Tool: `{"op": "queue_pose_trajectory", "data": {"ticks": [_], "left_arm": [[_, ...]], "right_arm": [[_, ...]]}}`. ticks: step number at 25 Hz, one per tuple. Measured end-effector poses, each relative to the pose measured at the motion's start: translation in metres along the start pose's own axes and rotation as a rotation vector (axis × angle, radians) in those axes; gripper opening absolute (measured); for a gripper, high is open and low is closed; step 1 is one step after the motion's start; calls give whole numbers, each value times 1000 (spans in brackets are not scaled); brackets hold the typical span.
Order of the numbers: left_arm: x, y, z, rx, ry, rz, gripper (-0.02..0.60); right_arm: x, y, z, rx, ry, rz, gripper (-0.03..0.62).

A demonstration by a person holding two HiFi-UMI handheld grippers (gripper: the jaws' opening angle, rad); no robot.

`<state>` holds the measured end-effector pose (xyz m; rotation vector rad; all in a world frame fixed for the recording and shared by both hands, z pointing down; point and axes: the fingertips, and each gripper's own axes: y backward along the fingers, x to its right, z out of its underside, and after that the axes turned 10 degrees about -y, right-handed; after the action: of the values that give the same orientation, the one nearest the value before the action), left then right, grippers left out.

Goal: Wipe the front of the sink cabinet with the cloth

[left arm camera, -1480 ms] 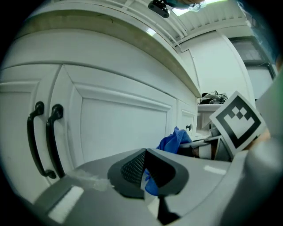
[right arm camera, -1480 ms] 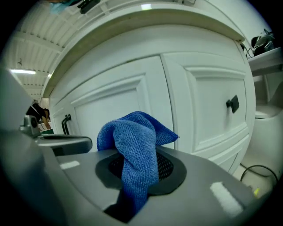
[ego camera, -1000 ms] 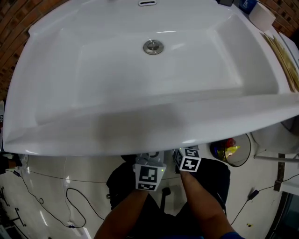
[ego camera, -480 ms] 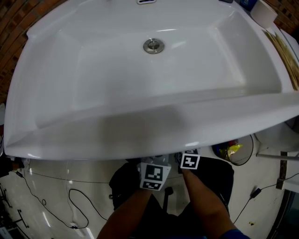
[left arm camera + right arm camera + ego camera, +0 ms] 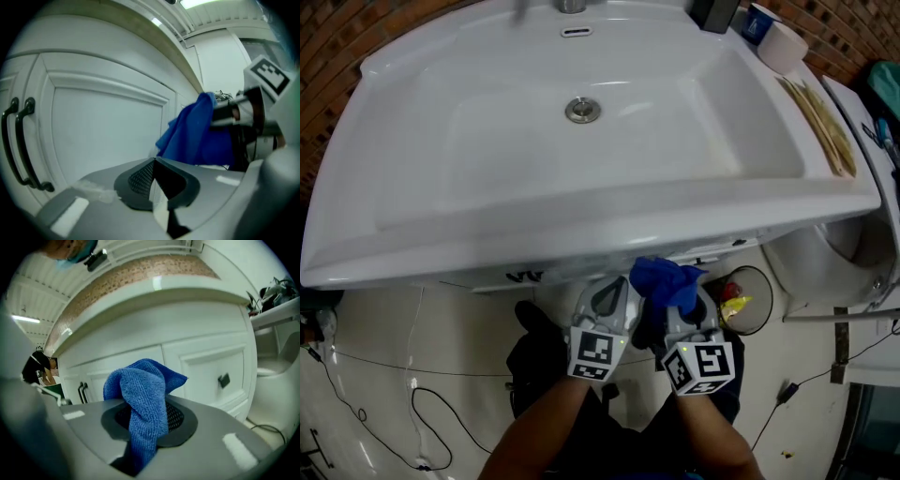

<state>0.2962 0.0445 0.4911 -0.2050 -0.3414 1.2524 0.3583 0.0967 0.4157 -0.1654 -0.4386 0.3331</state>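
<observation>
The blue cloth [image 5: 664, 281] sticks up just below the front rim of the white sink [image 5: 487, 244]. My right gripper [image 5: 677, 305] is shut on it; in the right gripper view the cloth [image 5: 143, 394] is bunched between the jaws of the right gripper [image 5: 145, 420], a short way from the white cabinet front [image 5: 206, 366]. My left gripper [image 5: 607, 298] is beside it to the left, shut and holding nothing. In the left gripper view, the left gripper [image 5: 154, 164] faces a cabinet door [image 5: 103, 126] with two black handles [image 5: 21, 140], and the cloth [image 5: 197, 131] hangs at the right.
A round bin [image 5: 742, 300] with colourful rubbish stands on the floor to the right, next to a white fixture [image 5: 825, 253]. Cables [image 5: 412, 403] trail over the floor at the left. A tape roll [image 5: 783, 47] and wooden sticks [image 5: 820, 112] lie on the sink's right side.
Both grippers have come out from under the sink rim toward me. The blue cloth, hidden before, now shows in the right gripper. The head view has shifted back.
</observation>
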Motion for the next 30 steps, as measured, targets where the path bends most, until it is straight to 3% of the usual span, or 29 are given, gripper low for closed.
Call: {"op": "queue_pose_trajectory", "data": {"ticks": [5,9,18,30], "left_arm": [[11,-1,-9,21,-31,-4,5],[9,4,-10,22,-45,-15,6],[-6,7,-1,-1,-13,-44,5],[-9,1,18,-66,19,-16,5]], "right_arm": [[-18,25,-94,236,42,-43,80],[-22,13,-116,290,61,-54,80],[8,-18,-52,145,39,22,80],[60,-42,60,-112,-24,164,80]]}}
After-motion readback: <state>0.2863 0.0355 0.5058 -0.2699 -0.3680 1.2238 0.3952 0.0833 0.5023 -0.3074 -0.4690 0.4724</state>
